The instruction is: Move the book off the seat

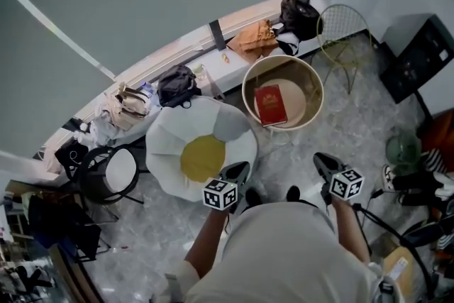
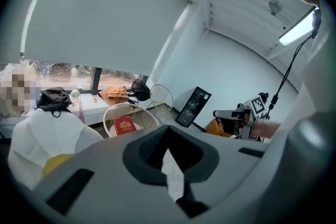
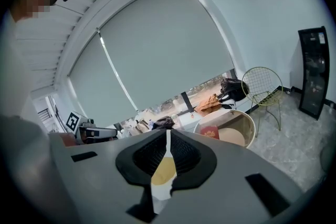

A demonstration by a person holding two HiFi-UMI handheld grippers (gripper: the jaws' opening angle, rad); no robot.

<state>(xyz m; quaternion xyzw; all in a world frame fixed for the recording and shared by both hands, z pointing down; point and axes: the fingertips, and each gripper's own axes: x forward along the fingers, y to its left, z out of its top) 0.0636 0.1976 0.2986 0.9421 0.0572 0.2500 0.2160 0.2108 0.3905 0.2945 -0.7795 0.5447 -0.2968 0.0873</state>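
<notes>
A red book (image 1: 270, 104) lies flat on the pale seat of a round beige tub chair (image 1: 303, 74). The left gripper view shows the book (image 2: 124, 125) in the chair (image 2: 148, 116) ahead, and so does the right gripper view, book (image 3: 210, 132) and chair (image 3: 248, 124). In the head view my left gripper (image 1: 240, 168) is held over the egg-shaped cushion (image 1: 202, 149), short of the chair, jaws shut and empty. My right gripper (image 1: 320, 160) hovers over the floor just in front of the chair, also shut with nothing in it.
A wire chair (image 1: 343, 32) stands right of the tub chair. A black bag (image 1: 298, 16) and a brown bag (image 1: 254, 39) lie on the window ledge behind it. A black stool (image 1: 113, 172) is at the left, a black panel (image 1: 418, 57) at the right.
</notes>
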